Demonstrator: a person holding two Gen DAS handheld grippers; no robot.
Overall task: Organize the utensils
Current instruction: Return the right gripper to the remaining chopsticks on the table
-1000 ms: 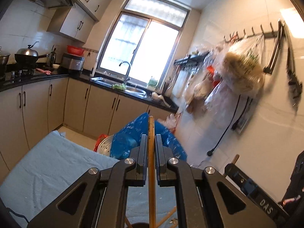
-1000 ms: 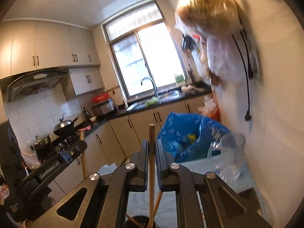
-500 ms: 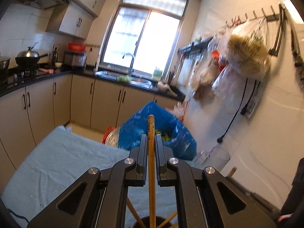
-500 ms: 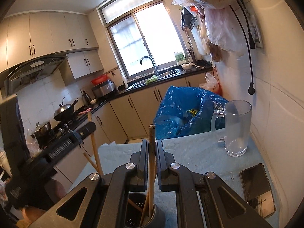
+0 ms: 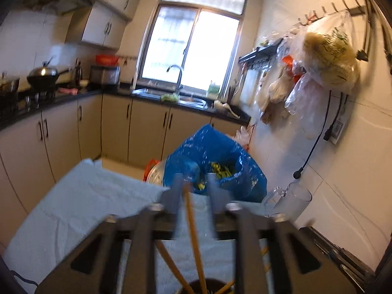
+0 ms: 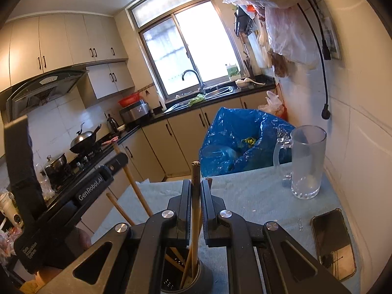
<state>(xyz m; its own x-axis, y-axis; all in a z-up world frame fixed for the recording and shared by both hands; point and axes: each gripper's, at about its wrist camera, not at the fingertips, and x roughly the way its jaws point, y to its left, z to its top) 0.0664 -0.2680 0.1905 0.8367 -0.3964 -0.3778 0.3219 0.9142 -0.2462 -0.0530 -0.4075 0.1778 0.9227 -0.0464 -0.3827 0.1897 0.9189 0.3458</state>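
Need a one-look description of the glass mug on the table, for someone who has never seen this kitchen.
Start at the table with the pale blue cloth, pushed against the white tiled wall. At its far end by that wall stands the mug, just in front of the blue bag. It is the only clear, tall, handled glass there, upright and seemingly empty; the phone lies flat nearer the camera.

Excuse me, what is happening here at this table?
A person with a gripper in each hand is putting chopsticks into a dark holder on the cloth-covered table. The right gripper is shut on a chopstick whose lower end is inside the holder. The left gripper is open, and a chopstick stands between its fingers, leaning in the holder. A glass mug and a phone lie nearby.
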